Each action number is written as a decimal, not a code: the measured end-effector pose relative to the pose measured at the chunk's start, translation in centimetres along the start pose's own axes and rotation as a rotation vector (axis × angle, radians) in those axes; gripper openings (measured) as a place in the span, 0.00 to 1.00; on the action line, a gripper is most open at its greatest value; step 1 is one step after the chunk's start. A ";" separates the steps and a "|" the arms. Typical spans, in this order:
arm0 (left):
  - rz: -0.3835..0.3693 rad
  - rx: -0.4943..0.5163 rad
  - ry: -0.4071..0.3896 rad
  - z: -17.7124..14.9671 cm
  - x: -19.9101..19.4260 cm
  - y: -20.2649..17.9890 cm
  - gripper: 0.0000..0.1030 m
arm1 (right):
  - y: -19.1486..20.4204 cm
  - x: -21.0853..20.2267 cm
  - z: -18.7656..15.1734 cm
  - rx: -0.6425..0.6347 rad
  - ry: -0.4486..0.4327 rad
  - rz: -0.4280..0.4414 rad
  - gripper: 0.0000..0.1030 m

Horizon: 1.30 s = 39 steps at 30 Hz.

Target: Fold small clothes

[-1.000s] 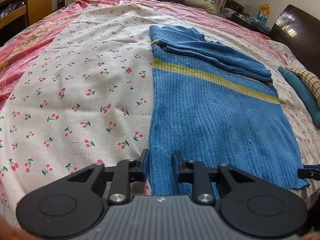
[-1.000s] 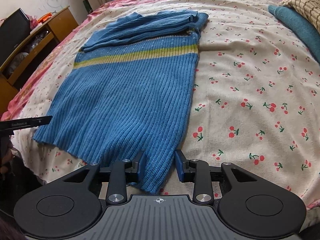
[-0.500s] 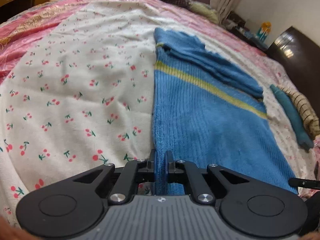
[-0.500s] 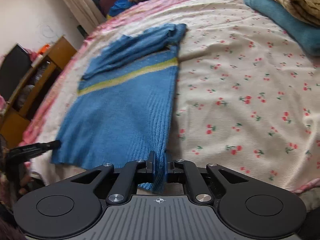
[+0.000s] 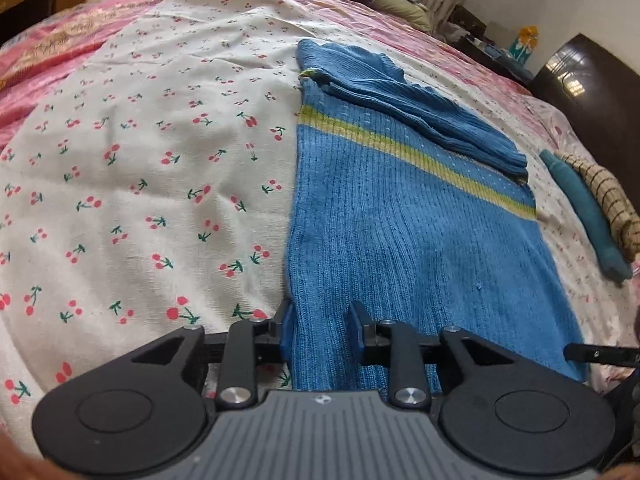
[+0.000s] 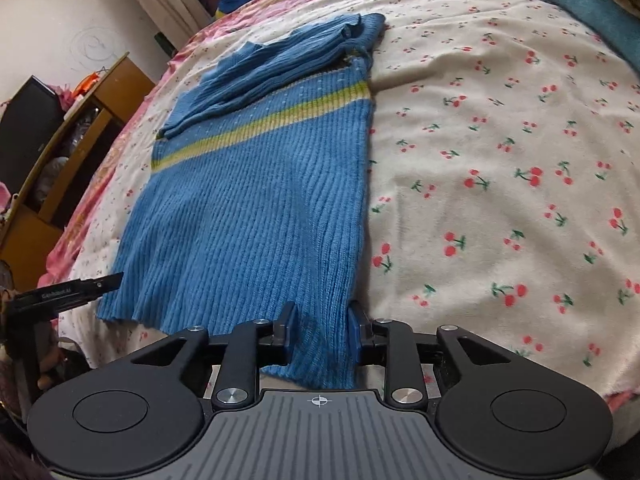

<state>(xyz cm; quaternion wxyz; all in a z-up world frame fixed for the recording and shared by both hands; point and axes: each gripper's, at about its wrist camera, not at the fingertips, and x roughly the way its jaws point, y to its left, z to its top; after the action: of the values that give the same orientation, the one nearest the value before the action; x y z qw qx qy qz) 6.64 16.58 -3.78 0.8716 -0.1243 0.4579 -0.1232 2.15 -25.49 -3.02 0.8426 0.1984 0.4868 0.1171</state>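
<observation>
- The near hem of the blue sweater (image 5: pixel 400 248) is hidden under both gripper bodies, so we cannot see how it lies there.
- The left gripper (image 5: pixel 320 332) stands over the left hem corner; its jaws are opening, with knit between them, and the pads do not press it.
- The right gripper (image 6: pixel 320 326) stands over the right hem corner; it is also opening, the fabric loose between the fingers.
- The sweater lies flat, with its sleeves folded across the far part above a yellow stripe (image 6: pixel 260 124).
- At the far right we see a teal cloth (image 5: pixel 584 212) and a checked cloth (image 5: pixel 612 204), partly cut off.
- The surface is a bed with a cherry-print sheet (image 5: pixel 140 168); a wooden shelf (image 6: pixel 68 152) stands at the left.
</observation>
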 end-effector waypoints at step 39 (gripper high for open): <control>-0.275 -0.352 -0.274 21.8 8.0 2.8 0.10 | -4.8 3.2 20.7 0.390 -0.362 0.342 0.08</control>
<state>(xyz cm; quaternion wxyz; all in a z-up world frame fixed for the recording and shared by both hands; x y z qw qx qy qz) 29.37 18.81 1.18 0.8656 -0.3506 0.3287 -0.1408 21.72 -33.06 1.64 0.8296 0.4531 0.3016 0.1243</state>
